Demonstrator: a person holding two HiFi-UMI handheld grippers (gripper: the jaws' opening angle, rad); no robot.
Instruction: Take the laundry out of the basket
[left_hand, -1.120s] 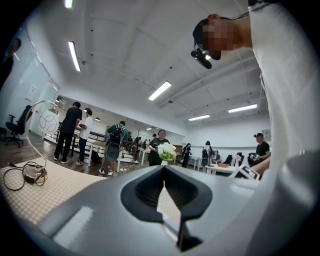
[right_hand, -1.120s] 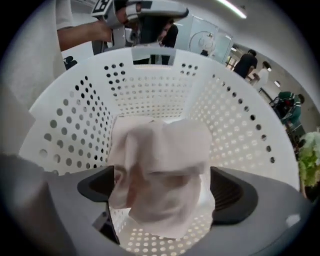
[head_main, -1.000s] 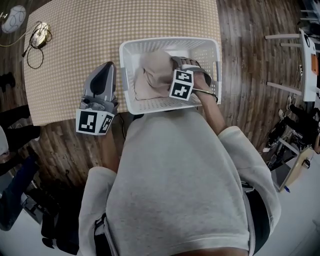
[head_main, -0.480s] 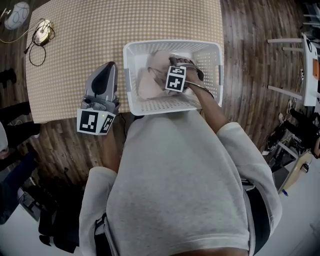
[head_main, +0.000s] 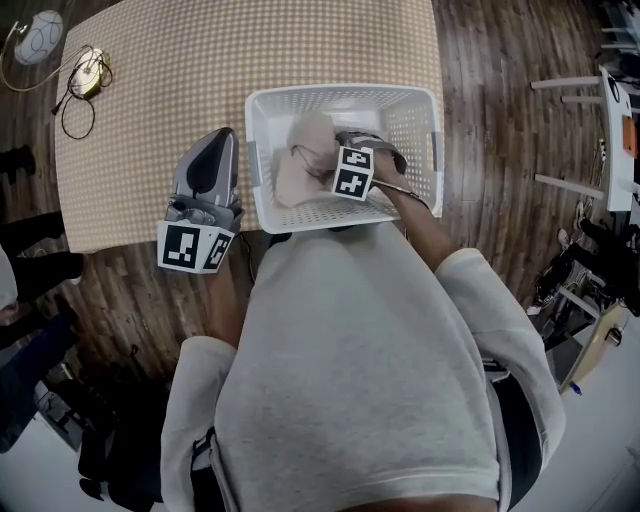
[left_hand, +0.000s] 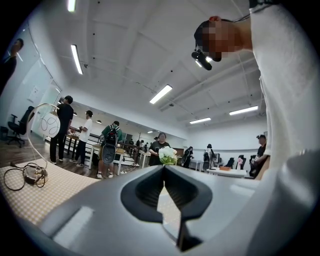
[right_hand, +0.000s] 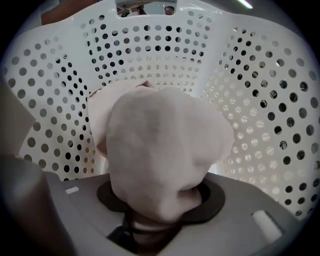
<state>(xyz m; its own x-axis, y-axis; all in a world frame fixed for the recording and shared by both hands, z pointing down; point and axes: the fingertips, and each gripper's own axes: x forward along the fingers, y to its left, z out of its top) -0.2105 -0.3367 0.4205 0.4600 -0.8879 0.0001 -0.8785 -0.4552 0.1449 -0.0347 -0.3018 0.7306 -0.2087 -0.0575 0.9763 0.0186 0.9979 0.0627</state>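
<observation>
Lying at the far left of the checked tablecloth (head_main: 150, 60) is a coil of black cable (head_main: 75, 85), well apart from everything else on the table. Next comes the left gripper (head_main: 218, 140), held low over the tablecloth near the table's front edge, just beside the left wall of the basket but not touching it in the head view. Its marker cube (head_main: 192, 247) hangs out past the table edge, over the wooden floor (head_main: 500, 120). In the left gripper view this gripper (left_hand: 164, 172) has its jaws pressed together with nothing between them; beyond them stretches the tablecloth (left_hand: 55, 187) and a bright room with several people standing in it.

The white perforated basket (head_main: 340, 95) sits on the table's front right part, directly ahead of the person's light grey sweatshirt (head_main: 350, 370). Inside it, towards the left side, is a bundle of pale pink laundry (head_main: 300, 165). The right gripper (head_main: 322, 160) reaches down into the basket from the right, its marker cube (head_main: 352, 172) above the basket floor. The right gripper view shows this gripper (right_hand: 155, 220) with its jaws clamped on a bunched fold of the pale pink laundry (right_hand: 160, 150), which bulges up in front of the basket's holed walls (right_hand: 260, 120).

Farther right, white furniture (head_main: 600, 110) stands on the floor.
</observation>
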